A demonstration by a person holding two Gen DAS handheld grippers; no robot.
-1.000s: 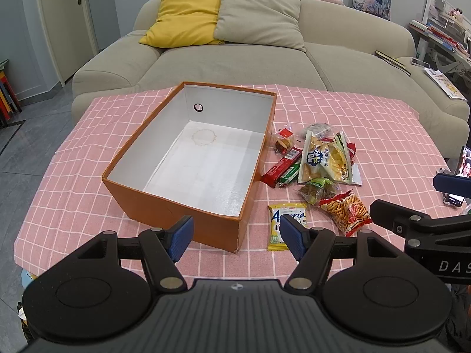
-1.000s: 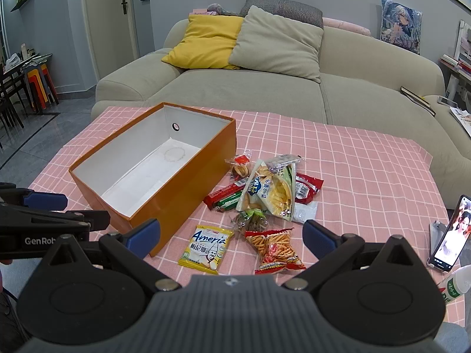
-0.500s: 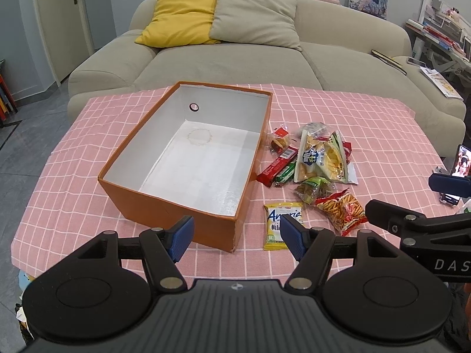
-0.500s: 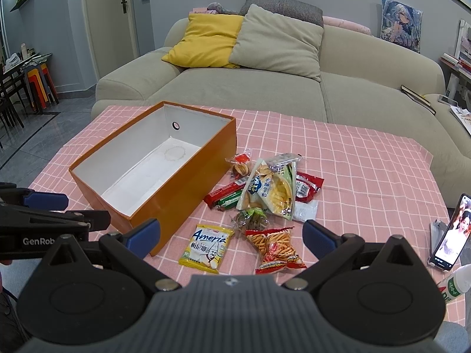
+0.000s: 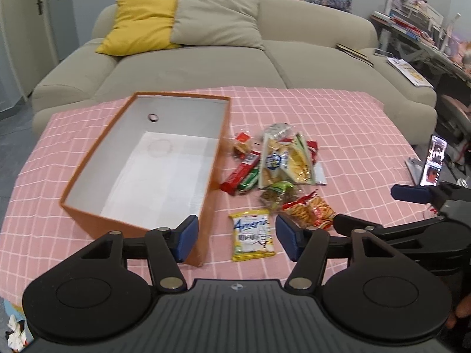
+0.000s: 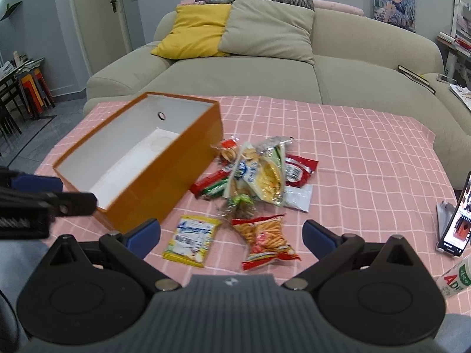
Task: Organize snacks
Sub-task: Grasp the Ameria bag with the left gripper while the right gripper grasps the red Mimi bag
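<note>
An empty orange box with a white inside stands on the pink checked tablecloth. Right of it lies a heap of snacks: a yellow packet, a red-orange stick-snack bag, a large clear chip bag, red and green bars. My left gripper is open, above the yellow packet, empty. My right gripper is open and empty, above the yellow packet and stick-snack bag.
A beige sofa with yellow and grey cushions stands behind the table. A phone on a stand is at the table's right edge, with a white bottle near it. The other gripper shows at each view's side.
My left gripper has shifted right, from in front of the box to above the yellow packet. My right gripper has moved slightly forward toward the snacks. Both stay open.
</note>
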